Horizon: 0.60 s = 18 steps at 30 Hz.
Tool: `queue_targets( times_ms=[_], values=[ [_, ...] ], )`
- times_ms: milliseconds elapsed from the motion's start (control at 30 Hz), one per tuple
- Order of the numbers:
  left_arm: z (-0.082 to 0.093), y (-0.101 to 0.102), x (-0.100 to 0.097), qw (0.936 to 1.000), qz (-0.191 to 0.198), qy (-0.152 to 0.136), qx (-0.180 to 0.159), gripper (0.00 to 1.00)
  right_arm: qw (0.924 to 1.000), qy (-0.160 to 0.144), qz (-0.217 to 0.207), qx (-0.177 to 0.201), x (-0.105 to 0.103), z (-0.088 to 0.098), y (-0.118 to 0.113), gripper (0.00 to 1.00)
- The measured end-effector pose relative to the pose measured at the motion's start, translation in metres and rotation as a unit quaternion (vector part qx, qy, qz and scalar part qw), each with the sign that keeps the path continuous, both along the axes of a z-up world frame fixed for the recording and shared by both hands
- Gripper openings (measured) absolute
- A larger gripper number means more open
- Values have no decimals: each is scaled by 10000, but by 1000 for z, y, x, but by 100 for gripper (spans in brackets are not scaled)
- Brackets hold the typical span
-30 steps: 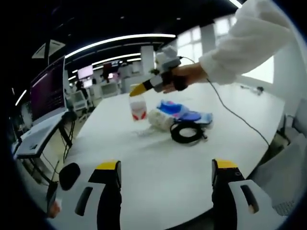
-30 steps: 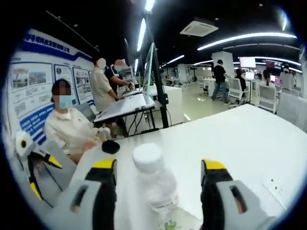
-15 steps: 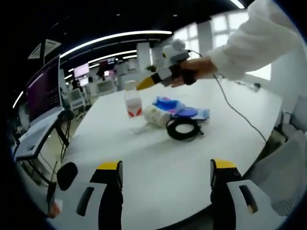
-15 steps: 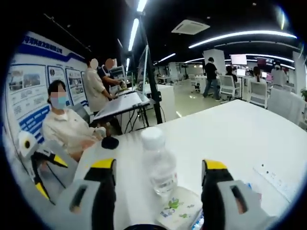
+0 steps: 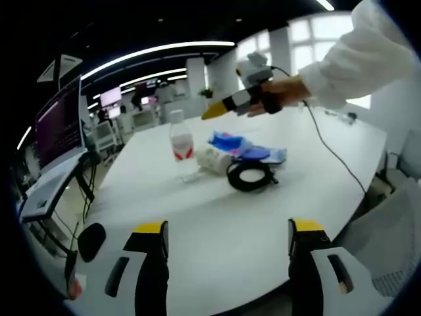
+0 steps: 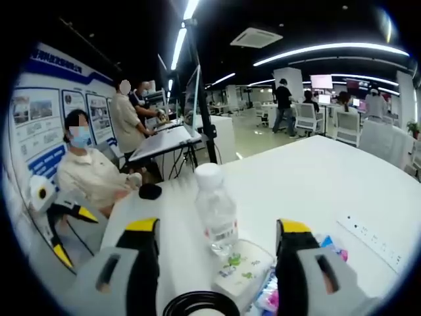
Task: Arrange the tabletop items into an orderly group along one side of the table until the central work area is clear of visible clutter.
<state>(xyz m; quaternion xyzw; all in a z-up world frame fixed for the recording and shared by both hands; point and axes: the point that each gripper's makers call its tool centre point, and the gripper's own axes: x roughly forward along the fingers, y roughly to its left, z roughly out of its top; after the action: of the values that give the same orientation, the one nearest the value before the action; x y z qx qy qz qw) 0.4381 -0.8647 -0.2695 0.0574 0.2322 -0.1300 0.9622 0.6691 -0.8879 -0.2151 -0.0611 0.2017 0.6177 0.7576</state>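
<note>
Your right gripper [image 6: 214, 247] hangs above the cluster with its jaws wide apart and nothing between them — the water bottle [image 6: 215, 210] stands upright just ahead at 12 o'clock, its long axis vertical, the tissue pack [image 6: 242, 275] touching its base and the black cable coil [image 6: 200, 305] nearest you. Your left gripper [image 5: 227, 247] is just as open and empty, well back from the items, so the right hand is the nearer one for whichever item you take next
</note>
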Motion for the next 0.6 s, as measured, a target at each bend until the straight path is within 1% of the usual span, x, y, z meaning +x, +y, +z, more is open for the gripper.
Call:
queue_targets(
  times_ms=[133, 233, 333, 433, 467, 533, 600],
  values=[
    [-1, 0, 0, 10000, 13, 27, 10, 71, 9999, -18, 99, -34, -3, -1, 0, 70],
    [-1, 1, 0, 10000, 42, 33, -3, 70, 9993, -126, 220, -264, -3, -7, -1, 69],
    [-2, 1, 0, 10000, 46, 41, 15, 70, 9982, -160, 360, -444, -4, -12, -1, 68],
    [-3, 2, 0, 10000, 56, 65, 30, 70, 9930, -294, 659, -930, -3, -23, -5, 66],
    [-3, 2, 0, 10000, 63, 69, 29, 70, 9916, -291, 736, -1019, -3, -25, -5, 66],
    [-3, 2, 0, 9999, 82, 82, 26, 70, 9901, -241, 880, -1063, -1, -24, -3, 65],
    [-4, 3, 0, 9999, 92, 91, 29, 70, 9886, -263, 944, -1145, 4, -24, -3, 64]
  ],
)
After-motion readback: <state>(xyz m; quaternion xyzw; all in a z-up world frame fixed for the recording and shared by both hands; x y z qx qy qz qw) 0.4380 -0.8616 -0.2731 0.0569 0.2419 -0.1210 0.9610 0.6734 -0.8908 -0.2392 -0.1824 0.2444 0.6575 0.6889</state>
